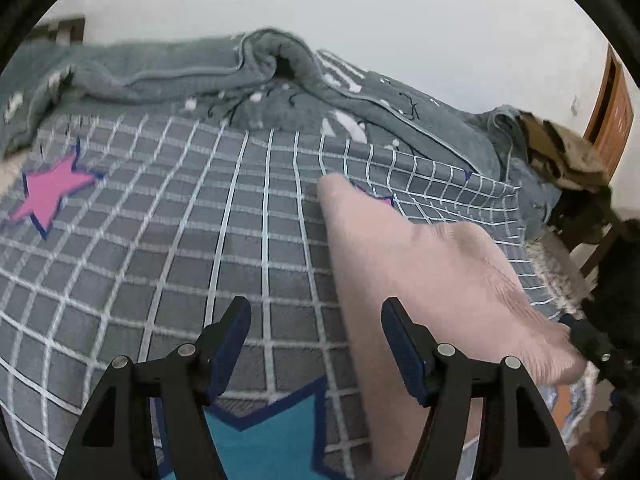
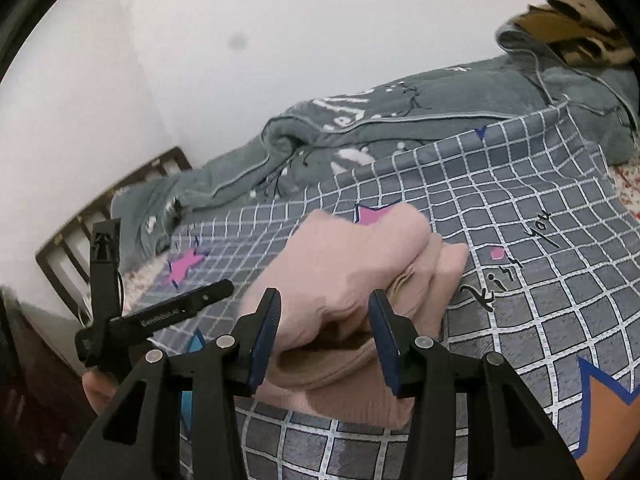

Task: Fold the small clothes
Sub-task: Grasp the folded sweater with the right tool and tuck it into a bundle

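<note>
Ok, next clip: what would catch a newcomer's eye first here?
The pink garment, bunched on the grey grid bedsheet, right in front of the open right gripper. Next, the bright pink star on the sheet's left, and the rumpled grey blanket behind.

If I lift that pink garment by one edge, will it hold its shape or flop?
Probably flop: the pink garment already sags in soft bunched folds on the checked bedsheet. It looks light and thin. The knit seems grippy, so it likely won't slip.

Pink garment on our bed

We see the pale pink garment (image 2: 352, 272) lying bunched and partly folded on the grey checked bedsheet (image 2: 540, 280).
</note>
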Demonstrator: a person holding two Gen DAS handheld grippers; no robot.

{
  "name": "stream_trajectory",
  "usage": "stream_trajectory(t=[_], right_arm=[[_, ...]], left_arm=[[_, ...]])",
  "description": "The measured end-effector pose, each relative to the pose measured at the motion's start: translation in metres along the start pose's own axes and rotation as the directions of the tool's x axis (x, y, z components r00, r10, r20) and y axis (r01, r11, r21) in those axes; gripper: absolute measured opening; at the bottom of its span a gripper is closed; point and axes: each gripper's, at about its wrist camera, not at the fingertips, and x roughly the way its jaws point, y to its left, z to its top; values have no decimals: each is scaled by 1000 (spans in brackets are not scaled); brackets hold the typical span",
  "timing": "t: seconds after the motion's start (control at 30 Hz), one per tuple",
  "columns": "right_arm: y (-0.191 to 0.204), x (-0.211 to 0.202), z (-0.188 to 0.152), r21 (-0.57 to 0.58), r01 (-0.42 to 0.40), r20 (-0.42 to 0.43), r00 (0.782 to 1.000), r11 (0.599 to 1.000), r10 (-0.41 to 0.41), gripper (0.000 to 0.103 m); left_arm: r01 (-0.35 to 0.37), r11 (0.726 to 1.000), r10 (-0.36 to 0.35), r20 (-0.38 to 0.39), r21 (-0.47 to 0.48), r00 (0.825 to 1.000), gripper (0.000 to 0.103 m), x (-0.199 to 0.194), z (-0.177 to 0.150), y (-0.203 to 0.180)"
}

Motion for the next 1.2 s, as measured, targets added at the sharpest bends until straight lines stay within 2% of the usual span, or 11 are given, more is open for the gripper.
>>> stream_trajectory(t=[0.13,0.2,0.23,0.27,0.3,0.43,0.6,0.7,0.83,1.03,1.2], right_arm=[[8,13,-6,-14,3,-41,999,1000,-3,46],[13,24,-9,-28,44,-74,996,999,-46,45],[13,26,-11,-35,61,-81,995,998,-63,38],[13,24,-13,-40,78,-71,994,996,-80,16],[12,21,-15,-48,85,-59,994,995,-88,5],[-4,2,-24,-26,113,16,994,993,-112,5],[-22,14,-43,28,148,-52,988,989,-146,5],[-19,16,-44,9,148,-60,987,989,-148,8],[-21,12,-23,33,113,-40,993,993,-112,37],[-34,46,10,47,156,-106,983,987,-150,45],[-49,85,19,71,177,-185,970,982,-161,52]], left_arm=[[96,992,-98,-25,-79,995,66,-1,-4,16],[99,991,-103,-39,-85,994,66,0,-7,17],[100,992,-103,-41,-82,994,66,-1,-9,17],[106,992,-110,-39,-75,993,66,-3,-10,16],[112,991,-115,-37,-68,993,66,-5,-11,15],[166,985,-168,-43,-48,985,66,-9,-15,7],[205,978,-209,-89,-44,974,66,-1,-20,-6],[194,981,-196,-86,-33,977,66,-1,-20,-8],[183,983,-185,-73,-29,980,66,2,-13,-8],[148,988,-145,-48,52,988,66,11,7,-14],[127,992,-126,-21,26,992,67,26,15,-7]])
